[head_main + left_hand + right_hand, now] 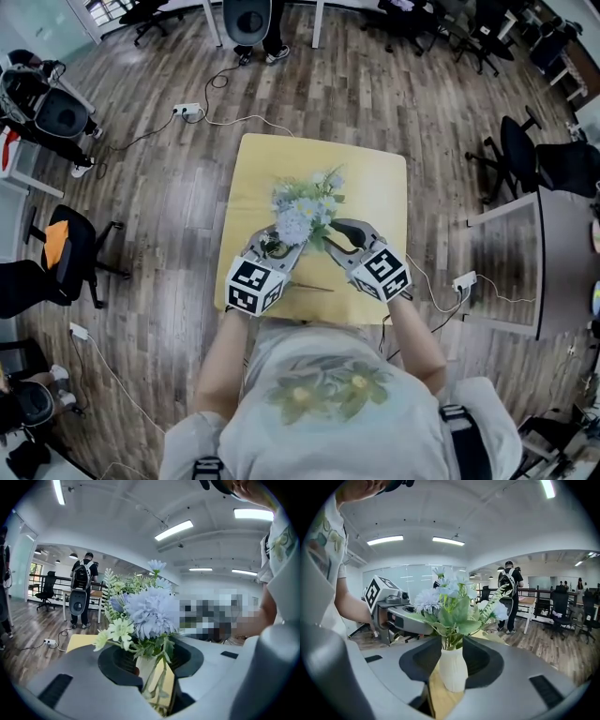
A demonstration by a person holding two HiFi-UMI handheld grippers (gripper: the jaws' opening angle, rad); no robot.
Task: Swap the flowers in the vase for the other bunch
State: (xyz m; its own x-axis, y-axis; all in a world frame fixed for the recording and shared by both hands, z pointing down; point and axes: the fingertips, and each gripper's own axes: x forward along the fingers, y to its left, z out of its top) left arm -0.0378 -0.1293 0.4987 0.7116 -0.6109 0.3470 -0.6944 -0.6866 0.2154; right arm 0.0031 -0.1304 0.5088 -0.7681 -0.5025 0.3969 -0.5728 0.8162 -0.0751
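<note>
Left tongs (158, 670) clamped on the stems of the flowers (151, 612), just under the pale blue blooms. Right tongs (452, 651) clamped on the neck of the white vase (453, 673), in which the stems stand. Both tongs meet over the near half of the yellow bench (375, 187), which stands on a wooden floor (169, 187).

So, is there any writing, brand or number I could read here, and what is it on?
No readable text in any view.
The left white cube and the right white cube carry black-and-white square marker patterns, not letters.
The person's pale shirt shows only a flower print.
</note>
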